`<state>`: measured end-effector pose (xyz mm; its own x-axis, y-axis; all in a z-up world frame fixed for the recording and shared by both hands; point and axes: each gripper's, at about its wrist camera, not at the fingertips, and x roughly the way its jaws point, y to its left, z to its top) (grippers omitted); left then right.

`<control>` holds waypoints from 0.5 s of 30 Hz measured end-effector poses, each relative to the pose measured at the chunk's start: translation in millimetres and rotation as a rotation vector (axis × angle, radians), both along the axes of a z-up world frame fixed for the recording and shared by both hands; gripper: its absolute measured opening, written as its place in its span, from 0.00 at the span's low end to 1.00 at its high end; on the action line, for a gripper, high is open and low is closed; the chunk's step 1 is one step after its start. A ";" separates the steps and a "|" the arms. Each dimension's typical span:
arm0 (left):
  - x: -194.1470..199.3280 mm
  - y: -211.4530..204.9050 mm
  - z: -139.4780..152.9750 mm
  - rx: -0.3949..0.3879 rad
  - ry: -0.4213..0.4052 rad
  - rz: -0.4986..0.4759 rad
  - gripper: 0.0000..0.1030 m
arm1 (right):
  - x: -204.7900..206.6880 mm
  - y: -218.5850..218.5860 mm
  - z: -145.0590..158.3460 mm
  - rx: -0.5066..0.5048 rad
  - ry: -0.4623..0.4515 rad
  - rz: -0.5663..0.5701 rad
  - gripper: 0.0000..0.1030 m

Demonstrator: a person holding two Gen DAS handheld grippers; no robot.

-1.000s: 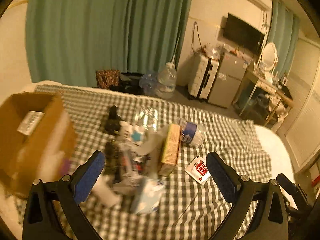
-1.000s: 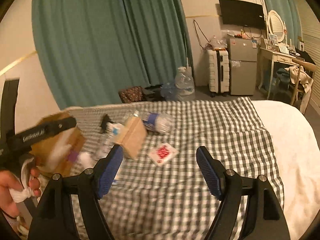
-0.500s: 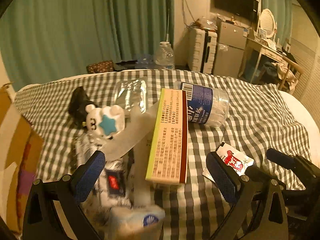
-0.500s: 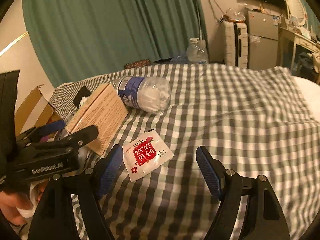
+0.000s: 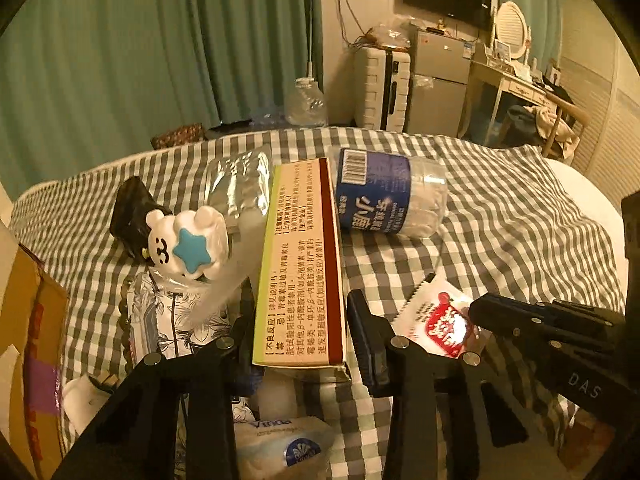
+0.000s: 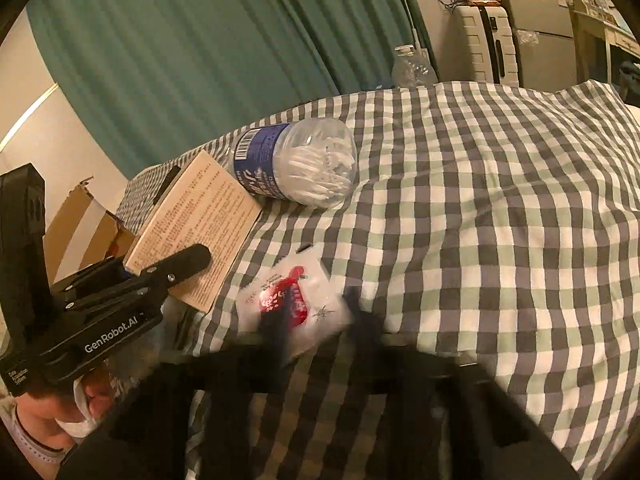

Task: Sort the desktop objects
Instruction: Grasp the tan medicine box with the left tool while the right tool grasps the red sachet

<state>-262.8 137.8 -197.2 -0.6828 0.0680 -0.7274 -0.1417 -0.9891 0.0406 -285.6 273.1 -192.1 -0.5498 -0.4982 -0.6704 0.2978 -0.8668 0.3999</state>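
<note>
A long beige medicine box (image 5: 300, 264) lies in a pile on the checked cloth (image 5: 500, 216). My left gripper (image 5: 298, 340) has its jaws closed in on the box's near end, one on each side. It also shows in the right wrist view (image 6: 160, 276) at the box (image 6: 196, 228). A white sachet with red print (image 6: 292, 300) lies between the blurred fingers of my right gripper (image 6: 316, 320), whose jaws are narrowed around it. The sachet (image 5: 436, 324) and the right gripper (image 5: 480, 312) also show in the left wrist view.
A blue-labelled tub of cotton swabs (image 5: 392, 196) lies past the box. A white bear toy with a blue star (image 5: 184, 244), a clear packet (image 5: 236, 188), a tissue pack (image 5: 280, 444) and a floral pouch (image 5: 168, 316) crowd the left. A cardboard box (image 5: 28, 344) stands at far left.
Both grippers dropped closer to the cloth. The left jaws narrowed from wide open onto the medicine box. The right jaws narrowed around the sachet.
</note>
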 end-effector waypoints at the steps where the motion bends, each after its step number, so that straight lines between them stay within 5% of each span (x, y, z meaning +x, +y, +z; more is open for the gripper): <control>1: 0.9 0.1 0.7 0.006 0.000 -0.004 0.33 | 0.7 -0.8 1.0 0.002 0.001 0.005 0.08; 15: 8.0 -2.2 5.6 0.016 0.003 -0.019 0.30 | 19.1 -32.7 31.9 -0.012 0.050 0.106 0.07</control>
